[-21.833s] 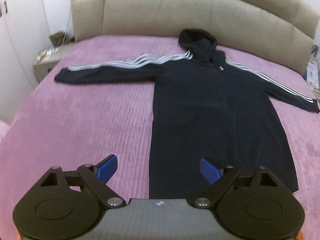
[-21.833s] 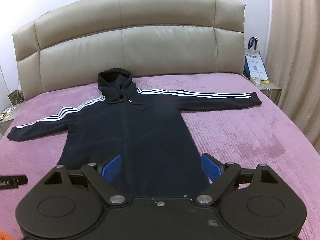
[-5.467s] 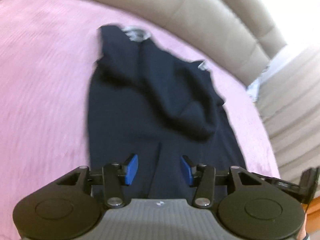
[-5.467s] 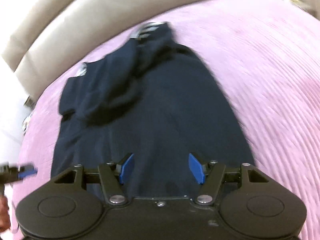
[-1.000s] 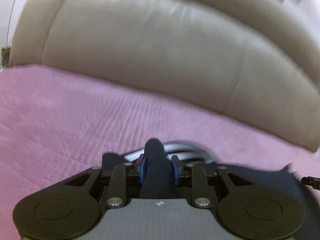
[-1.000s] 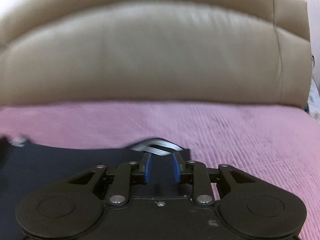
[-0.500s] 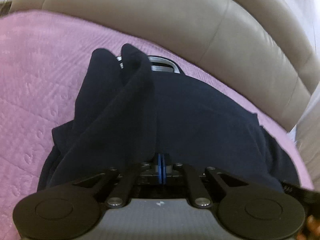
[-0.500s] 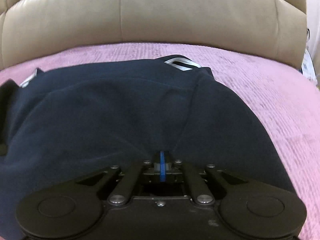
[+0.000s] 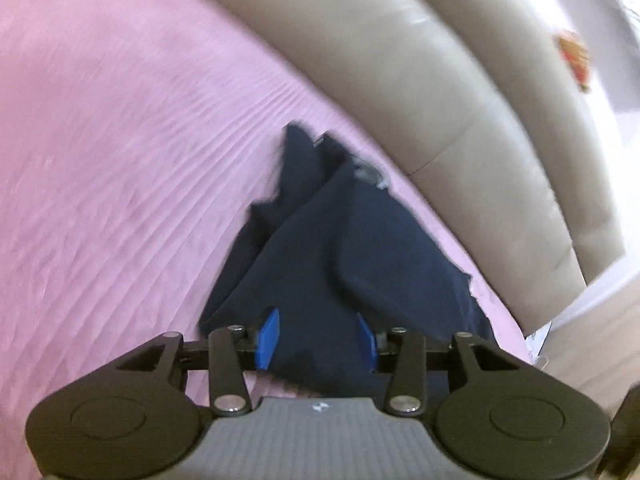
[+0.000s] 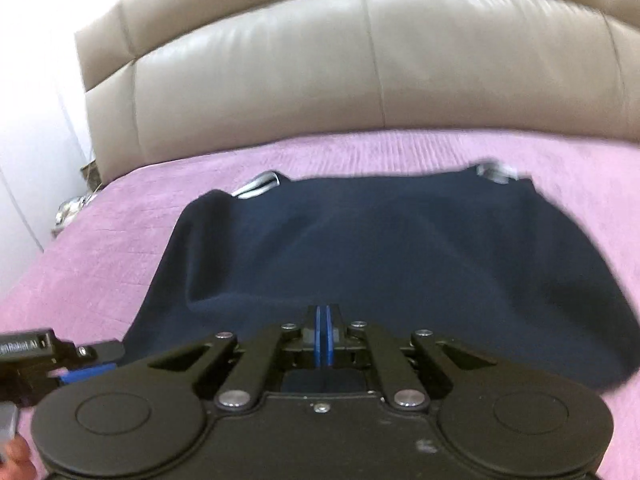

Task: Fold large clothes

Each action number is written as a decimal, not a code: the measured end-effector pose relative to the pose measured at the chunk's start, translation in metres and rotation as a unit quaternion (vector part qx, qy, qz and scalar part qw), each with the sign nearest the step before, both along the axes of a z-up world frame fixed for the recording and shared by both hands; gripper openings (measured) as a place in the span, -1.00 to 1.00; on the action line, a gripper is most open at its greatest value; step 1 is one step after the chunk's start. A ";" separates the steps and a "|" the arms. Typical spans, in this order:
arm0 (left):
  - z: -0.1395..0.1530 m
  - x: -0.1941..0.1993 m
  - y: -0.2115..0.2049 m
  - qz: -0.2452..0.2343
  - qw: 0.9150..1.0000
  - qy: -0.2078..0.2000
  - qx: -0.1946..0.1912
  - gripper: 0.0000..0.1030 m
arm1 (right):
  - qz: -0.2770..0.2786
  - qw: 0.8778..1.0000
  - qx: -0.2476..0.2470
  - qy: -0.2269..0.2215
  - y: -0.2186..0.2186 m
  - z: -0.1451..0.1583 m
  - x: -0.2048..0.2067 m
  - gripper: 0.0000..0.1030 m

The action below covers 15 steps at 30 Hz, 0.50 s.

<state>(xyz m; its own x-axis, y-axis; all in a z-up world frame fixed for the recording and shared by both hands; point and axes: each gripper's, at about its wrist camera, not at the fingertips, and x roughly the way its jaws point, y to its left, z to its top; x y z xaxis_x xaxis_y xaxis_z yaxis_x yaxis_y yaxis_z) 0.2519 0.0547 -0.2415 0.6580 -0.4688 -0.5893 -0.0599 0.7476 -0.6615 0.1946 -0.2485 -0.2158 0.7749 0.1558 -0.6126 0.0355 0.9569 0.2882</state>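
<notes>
A navy hoodie with white sleeve stripes lies folded on the pink bed cover, seen in the left wrist view (image 9: 360,256) and the right wrist view (image 10: 384,248). Striped sleeve ends stick out at its far corners (image 10: 256,186). My left gripper (image 9: 317,338) is open, its blue pads on either side of the near edge of the cloth, holding nothing. My right gripper (image 10: 323,334) is shut, its pads pressed together at the hoodie's near edge; whether cloth sits between them I cannot tell. The left gripper also shows at the lower left of the right wrist view (image 10: 60,360).
A padded beige headboard (image 10: 360,80) runs along the far side of the bed. The pink bed cover (image 9: 100,160) spreads wide to the left of the hoodie. A bedside table with small items (image 10: 74,210) stands at the far left. A white wall is behind.
My left gripper has opened and let go of the hoodie, and pulled back from it. The right gripper stays shut and has drawn back a little. The hoodie now lies lower and flatter.
</notes>
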 end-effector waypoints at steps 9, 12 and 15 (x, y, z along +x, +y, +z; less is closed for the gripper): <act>-0.017 -0.016 0.012 0.072 0.997 0.033 -0.017 0.33 | -0.033 0.999 0.014 0.013 -0.010 -0.017 0.018 -0.96; -0.020 -0.018 -0.003 0.058 0.998 0.022 -0.004 0.49 | -0.030 0.998 0.031 0.052 -0.013 -0.042 0.026 -0.97; -0.036 -0.014 -0.008 0.057 0.998 0.018 -0.017 0.51 | -0.030 0.995 0.077 0.052 -0.026 -0.058 0.026 -1.00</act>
<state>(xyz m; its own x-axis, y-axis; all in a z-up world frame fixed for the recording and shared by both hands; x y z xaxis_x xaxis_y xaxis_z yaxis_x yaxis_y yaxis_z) 0.2381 0.0470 -0.2773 0.6867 -0.4122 -0.5987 -0.1673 0.7119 -0.6821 0.2206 -0.2744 -0.2736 0.7193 0.2091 -0.6625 0.1280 0.8974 0.4222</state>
